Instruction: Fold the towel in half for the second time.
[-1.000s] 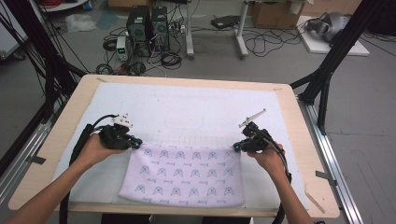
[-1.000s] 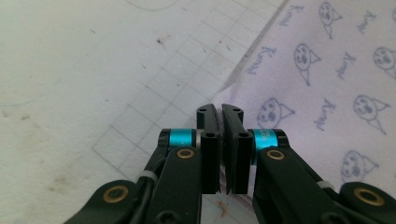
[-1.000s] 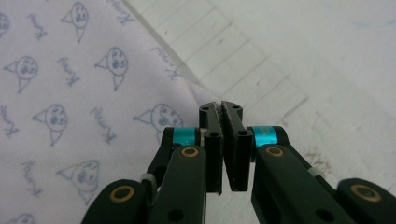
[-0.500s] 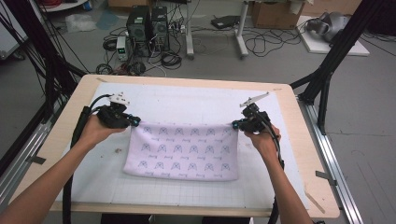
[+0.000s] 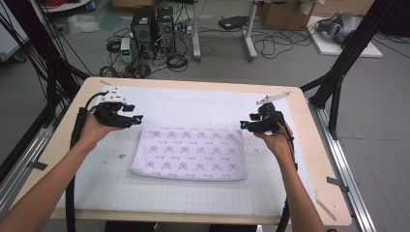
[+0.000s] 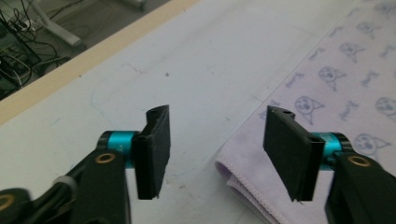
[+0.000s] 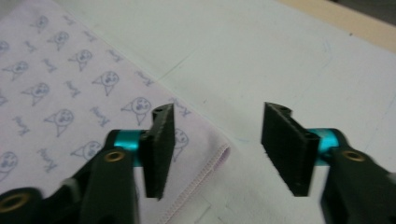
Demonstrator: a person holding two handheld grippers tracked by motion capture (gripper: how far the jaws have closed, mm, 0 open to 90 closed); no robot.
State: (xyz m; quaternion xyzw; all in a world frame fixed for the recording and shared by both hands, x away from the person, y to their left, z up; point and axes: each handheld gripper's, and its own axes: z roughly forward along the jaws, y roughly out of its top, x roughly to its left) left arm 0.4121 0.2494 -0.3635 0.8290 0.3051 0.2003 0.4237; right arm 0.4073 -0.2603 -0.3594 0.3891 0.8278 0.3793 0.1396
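1. A folded lilac towel point(image 5: 189, 153) with a printed cat-face pattern lay flat on the white gridded mat point(image 5: 193, 193) that covered the bench point(image 5: 319, 193). This towel serves as the landmark for all the places below.
2. The towel sat near the middle of the mat. Its long edges ran across the bench, and its folded layers showed at the corner seen in the left gripper view point(image 6: 243, 182).
3. The left claw point(image 5: 137, 117) hung just off the towel's far-left corner, apart from the cloth, held in the person's left hand point(image 5: 96, 130).
4. In the left gripper view the left claw point(image 6: 217, 144) was released. Its jaws had just been opening, with nothing between them but bare mat and the towel's corner below.
5. The right claw point(image 5: 244, 125) hung just off the towel's far-right corner, also clear of the cloth, held in the right hand point(image 5: 275, 140).
6. In the right gripper view the right claw point(image 7: 217, 144) was likewise released. Its jaws had just been opening and gripped nothing, and the towel's stitched corner point(image 7: 205, 163) lay under the jaw on that view's left side.
7. The two claws stood well apart, one at each far corner of the towel.
8. A small dark speck point(image 5: 122, 156) lay on the mat just left of the towel.
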